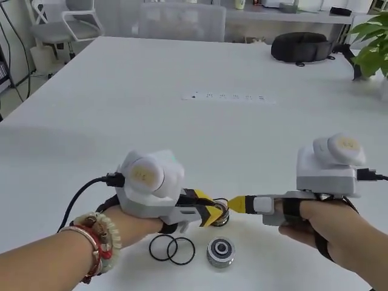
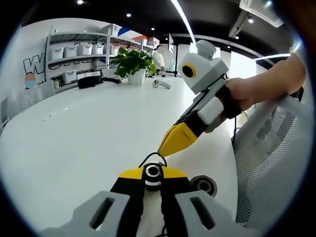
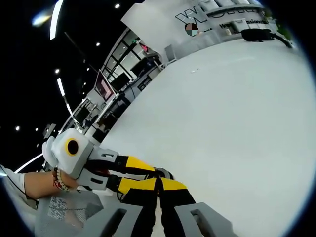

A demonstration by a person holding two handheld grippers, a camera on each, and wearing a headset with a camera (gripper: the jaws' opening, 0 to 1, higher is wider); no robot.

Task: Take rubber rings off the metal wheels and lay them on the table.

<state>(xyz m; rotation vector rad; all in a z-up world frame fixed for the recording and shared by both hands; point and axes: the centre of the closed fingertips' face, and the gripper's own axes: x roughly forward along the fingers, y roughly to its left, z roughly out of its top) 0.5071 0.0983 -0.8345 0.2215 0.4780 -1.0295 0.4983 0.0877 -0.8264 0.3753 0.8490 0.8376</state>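
Note:
My left gripper [image 1: 213, 213] is shut on a small metal wheel [image 1: 220, 214] just above the white table [image 1: 182, 121]. In the left gripper view its yellow jaws [image 2: 152, 180] clamp the wheel [image 2: 152, 171], and a thin black rubber ring [image 2: 152, 158] loops up from it. My right gripper [image 1: 233, 205] comes in from the right with its tip [image 2: 165, 147] shut on that ring. The right gripper view has the right gripper [image 3: 158, 181] meeting the left gripper [image 3: 148, 170] at the wheel [image 3: 166, 173]. Two loose rubber rings [image 1: 172, 249] and a second wheel [image 1: 220, 251] lie on the table in front.
A row of flush sockets [image 1: 227, 96] sits mid-table. A black bag [image 1: 301, 46] and a potted plant [image 1: 373, 42] stand at the far right. Office chairs [image 1: 182, 21] line the far edge, and a mesh chair back [image 2: 269, 158] is close on my side.

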